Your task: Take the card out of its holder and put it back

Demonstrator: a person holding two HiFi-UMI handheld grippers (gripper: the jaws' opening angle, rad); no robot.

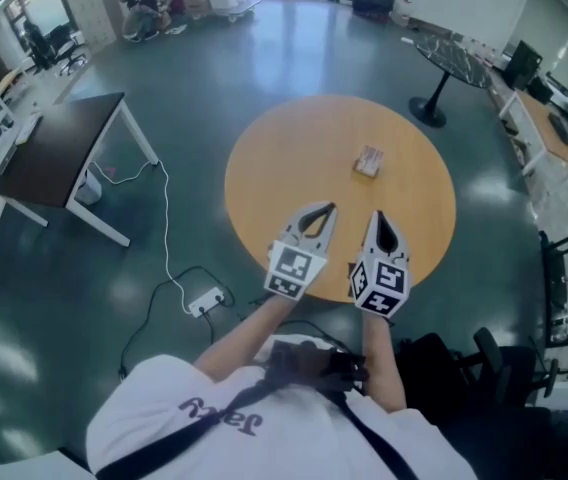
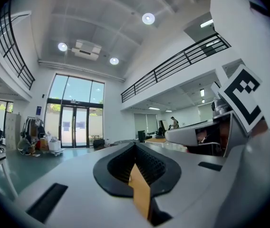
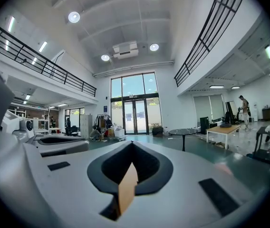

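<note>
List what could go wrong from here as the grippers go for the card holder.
1. The left gripper and the right gripper are both shut; reaching the card holder that way would likely shove it across the table.
2. The holder lies alone on bare wood with nothing bracing it, so pulling at it one-handed may drag it along.
</note>
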